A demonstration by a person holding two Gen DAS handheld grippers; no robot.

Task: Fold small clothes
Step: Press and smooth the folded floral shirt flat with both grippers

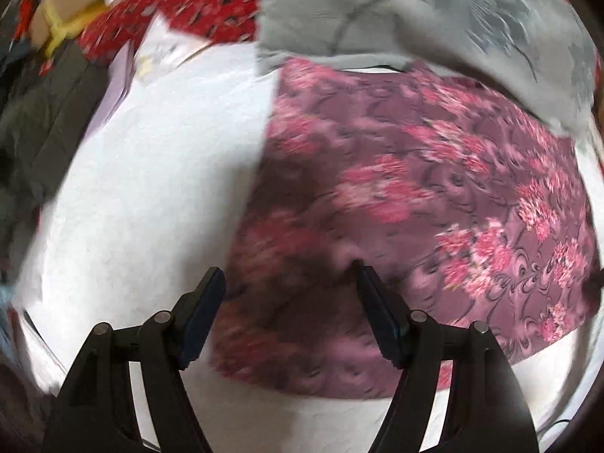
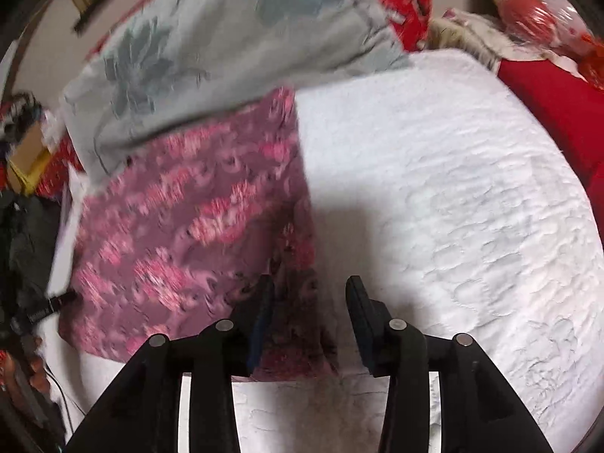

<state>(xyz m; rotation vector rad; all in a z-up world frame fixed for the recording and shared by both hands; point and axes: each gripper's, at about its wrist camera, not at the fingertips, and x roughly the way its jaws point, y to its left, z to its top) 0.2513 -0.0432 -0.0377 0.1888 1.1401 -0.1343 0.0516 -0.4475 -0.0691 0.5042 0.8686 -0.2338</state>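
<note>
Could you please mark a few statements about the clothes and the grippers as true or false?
1. The purple floral cloth lies on a white quilted cover. True.
2. A grey floral cloth overlaps the purple one's far edge. True.
3. The left gripper is clamped shut on the purple cloth. False: its fingers stand apart, gripping nothing.
4. The right gripper hangs over the grey cloth. False: it hangs at the purple cloth's near edge.

Bright, even indoor light; heavy motion blur, fisheye bending at dark rims, soft shadows under each tool.
</note>
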